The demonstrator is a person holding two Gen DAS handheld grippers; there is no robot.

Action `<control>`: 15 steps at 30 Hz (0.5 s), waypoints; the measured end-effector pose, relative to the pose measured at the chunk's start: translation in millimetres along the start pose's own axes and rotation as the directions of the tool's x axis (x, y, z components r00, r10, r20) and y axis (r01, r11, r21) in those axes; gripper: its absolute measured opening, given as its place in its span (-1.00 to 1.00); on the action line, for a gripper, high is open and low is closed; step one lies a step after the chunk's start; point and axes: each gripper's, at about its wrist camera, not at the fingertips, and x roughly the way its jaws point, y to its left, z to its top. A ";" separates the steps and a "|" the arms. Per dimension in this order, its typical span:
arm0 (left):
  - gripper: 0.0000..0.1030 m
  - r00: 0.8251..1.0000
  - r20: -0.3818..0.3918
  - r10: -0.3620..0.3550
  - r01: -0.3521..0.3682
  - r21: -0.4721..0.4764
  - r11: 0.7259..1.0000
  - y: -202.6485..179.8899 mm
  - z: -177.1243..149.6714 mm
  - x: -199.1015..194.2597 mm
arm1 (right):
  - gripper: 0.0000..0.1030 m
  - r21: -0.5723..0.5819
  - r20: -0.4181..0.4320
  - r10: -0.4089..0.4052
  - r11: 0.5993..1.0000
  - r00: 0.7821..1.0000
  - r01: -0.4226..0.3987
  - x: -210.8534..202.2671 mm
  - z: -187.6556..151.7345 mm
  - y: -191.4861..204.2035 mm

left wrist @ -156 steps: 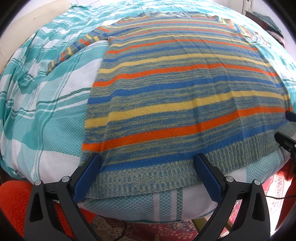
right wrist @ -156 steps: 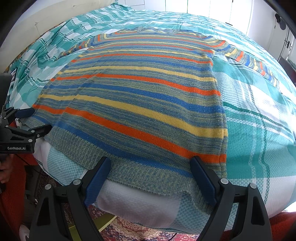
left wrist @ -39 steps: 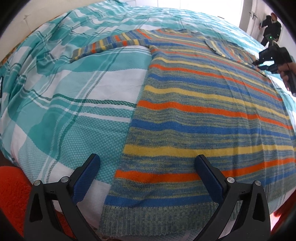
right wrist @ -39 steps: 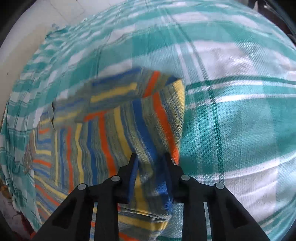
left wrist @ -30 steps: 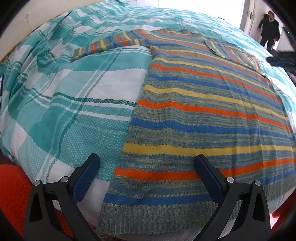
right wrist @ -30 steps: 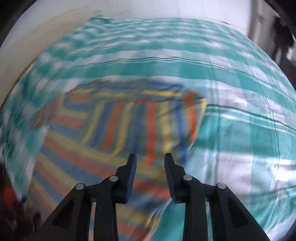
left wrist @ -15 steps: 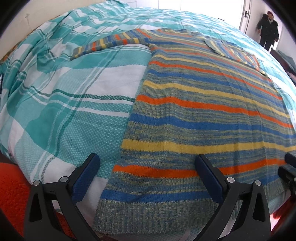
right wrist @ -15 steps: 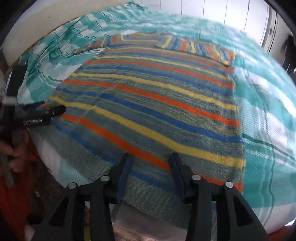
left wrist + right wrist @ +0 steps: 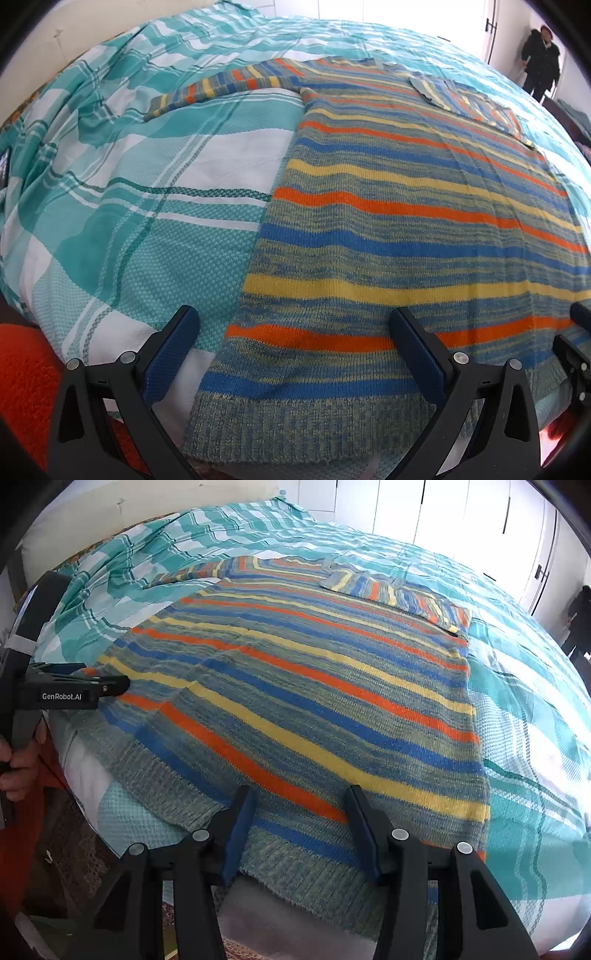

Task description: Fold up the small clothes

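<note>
A striped knit sweater [image 9: 406,229] in blue, orange, yellow and grey-green lies flat on the bed; it also shows in the right wrist view [image 9: 303,701]. Its right sleeve [image 9: 399,594] is folded across the chest. Its left sleeve [image 9: 221,85] lies stretched out to the side. My left gripper [image 9: 291,328] is open over the hem's left corner; it also shows from the side in the right wrist view [image 9: 110,686]. My right gripper [image 9: 299,805] is open over the hem near its right side, holding nothing; its tips [image 9: 576,332] show at the left wrist view's right edge.
The bed carries a teal and white plaid cover [image 9: 129,206], rumpled at the far left. A red rug [image 9: 26,369] lies on the floor below the bed edge. A person in dark clothes [image 9: 541,59] stands by the far doorway. White closet doors [image 9: 443,509] stand behind the bed.
My right gripper let go of the folded right sleeve, swung back to the hem and opened wider. My left gripper stayed open and shifted slightly toward the hem's left corner.
</note>
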 end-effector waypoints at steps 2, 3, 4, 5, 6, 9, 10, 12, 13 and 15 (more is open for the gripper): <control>0.99 1.000 -0.001 0.001 -0.001 0.001 1.000 -0.1 0.4 0.1 | 0.00 0.000 0.001 0.000 1.000 1.000 0.000 0.0 -0.1 0.4; 0.99 1.000 -0.001 0.001 -0.001 0.001 1.000 0.1 0.6 0.2 | 0.00 -0.001 0.003 0.000 1.000 1.000 0.000 -0.2 -0.2 0.6; 0.99 1.000 -0.002 0.001 -0.001 0.001 1.000 0.2 0.5 0.5 | 0.00 -0.001 0.004 0.000 1.000 1.000 0.000 -0.6 -0.2 1.2; 0.99 1.000 -0.003 0.000 0.000 0.001 1.000 0.2 0.6 0.7 | 0.00 -0.001 0.005 0.000 1.000 1.000 0.000 -0.8 -0.2 1.4; 0.99 1.000 -0.002 0.001 -0.001 0.001 1.000 0.2 0.5 0.6 | 0.01 -0.001 0.004 0.000 1.000 1.000 0.000 -0.8 0.1 1.7; 0.99 1.000 -0.002 0.001 -0.001 0.002 1.000 0.2 0.6 0.6 | 0.01 -0.001 0.005 0.000 1.000 1.000 0.000 -0.6 -0.5 1.1; 0.99 1.000 -0.002 0.001 -0.001 0.003 1.000 0.0 0.5 0.8 | 0.01 -0.001 0.005 -0.001 1.000 1.000 0.001 -0.6 -0.5 1.2; 0.99 1.000 -0.002 0.002 -0.002 0.004 1.000 0.1 0.4 1.1 | 0.01 -0.001 0.007 -0.001 1.000 1.000 0.001 -0.8 -0.6 1.2; 0.99 1.000 -0.002 0.002 -0.002 0.004 1.000 0.1 0.4 1.0 | 0.01 0.000 0.008 -0.001 1.000 1.000 0.001 -0.6 -0.4 1.5; 0.99 1.000 -0.001 0.004 -0.004 0.006 1.000 -0.4 -0.1 1.3 | 0.01 0.000 0.009 -0.002 1.000 1.000 0.002 -0.4 -0.5 1.8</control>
